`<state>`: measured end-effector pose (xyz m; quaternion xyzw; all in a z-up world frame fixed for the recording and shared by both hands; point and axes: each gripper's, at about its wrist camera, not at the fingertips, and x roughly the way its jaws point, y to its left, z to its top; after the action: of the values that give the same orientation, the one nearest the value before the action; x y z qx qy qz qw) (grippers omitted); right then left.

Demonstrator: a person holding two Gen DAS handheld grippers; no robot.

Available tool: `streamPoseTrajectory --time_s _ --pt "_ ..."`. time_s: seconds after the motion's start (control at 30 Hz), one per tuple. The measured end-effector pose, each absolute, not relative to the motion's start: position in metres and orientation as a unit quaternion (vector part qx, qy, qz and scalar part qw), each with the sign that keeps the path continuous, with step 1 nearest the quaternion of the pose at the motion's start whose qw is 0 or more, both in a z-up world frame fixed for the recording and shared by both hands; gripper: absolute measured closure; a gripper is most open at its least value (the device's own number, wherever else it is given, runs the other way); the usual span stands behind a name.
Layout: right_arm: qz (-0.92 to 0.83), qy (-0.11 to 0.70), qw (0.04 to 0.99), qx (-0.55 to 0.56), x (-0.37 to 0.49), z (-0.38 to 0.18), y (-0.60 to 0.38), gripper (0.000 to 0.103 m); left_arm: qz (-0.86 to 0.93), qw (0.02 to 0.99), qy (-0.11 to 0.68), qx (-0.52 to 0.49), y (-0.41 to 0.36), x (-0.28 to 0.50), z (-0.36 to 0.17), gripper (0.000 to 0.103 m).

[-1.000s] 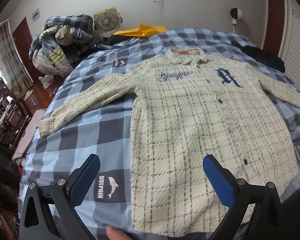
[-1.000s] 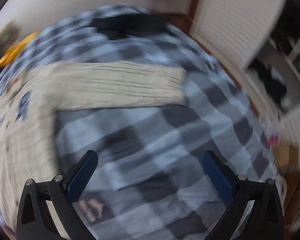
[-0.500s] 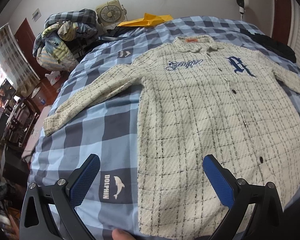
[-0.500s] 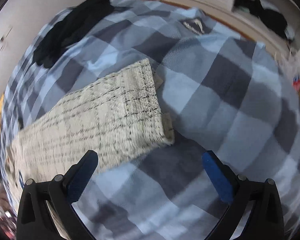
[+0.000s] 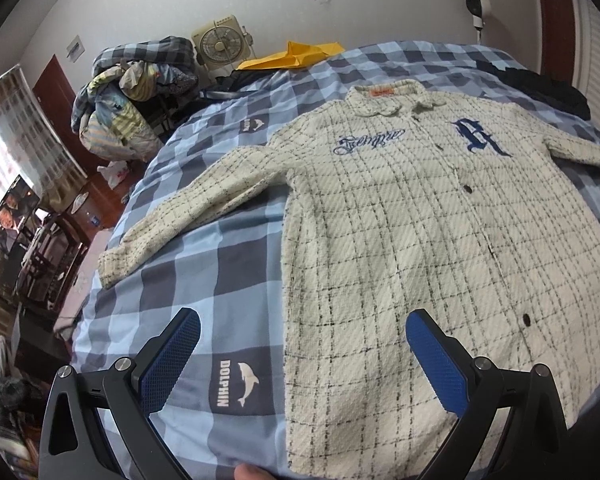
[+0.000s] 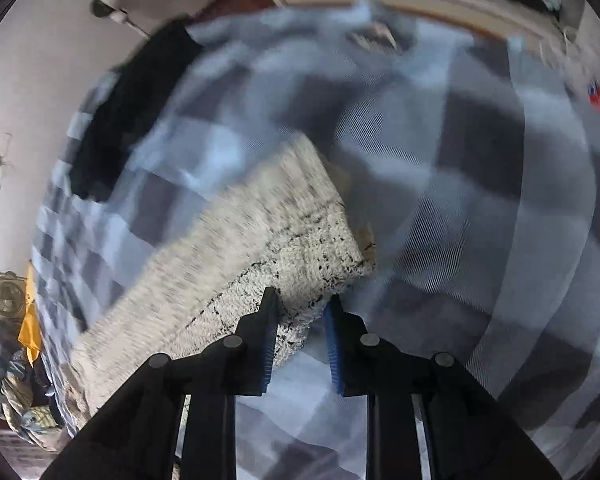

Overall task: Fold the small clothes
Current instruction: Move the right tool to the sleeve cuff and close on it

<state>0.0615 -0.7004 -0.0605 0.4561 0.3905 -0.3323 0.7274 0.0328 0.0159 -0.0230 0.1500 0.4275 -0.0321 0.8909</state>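
Note:
A cream checked shirt with blue embroidery lies flat, front up, on a blue checked bed, sleeves spread out. My left gripper is open and empty, hovering over the shirt's lower left hem. In the blurred right wrist view, my right gripper has its jaws nearly closed on the lower edge of the shirt's sleeve near the cuff; a narrow gap shows between the blue pads.
A dark garment lies at the bed's far right, also in the right wrist view. A yellow item, a fan and a clothes pile stand beyond the bed's far left. Furniture lines the left.
My right gripper has swung to the sleeve cuff and its jaws have closed from wide open to nearly shut around the sleeve edge. My left gripper has drifted slightly left, still open.

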Motion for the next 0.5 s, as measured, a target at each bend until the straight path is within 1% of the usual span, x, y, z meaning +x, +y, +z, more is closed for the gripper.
streamPoseTrajectory --time_s 0.07,0.3,0.4,0.5 --pt "-0.327 0.361 0.755 0.439 0.069 -0.026 -0.697 0.085 -0.033 0.892 0.427 0.146 0.017 0.034 -0.022 0.0" --pt "-0.358 0.295 0.803 0.374 0.085 0.054 -0.663 0.086 -0.043 0.899 0.421 0.114 0.023 0.033 -0.01 0.0" --pt "-0.363 0.258 0.839 0.314 0.12 0.109 -0.622 0.086 -0.049 0.901 0.419 0.101 0.026 0.031 -0.006 0.0" --pt "-0.348 0.228 0.874 0.249 0.16 0.152 -0.567 0.086 -0.058 0.904 0.413 0.09 0.028 0.028 0.0 0.0"
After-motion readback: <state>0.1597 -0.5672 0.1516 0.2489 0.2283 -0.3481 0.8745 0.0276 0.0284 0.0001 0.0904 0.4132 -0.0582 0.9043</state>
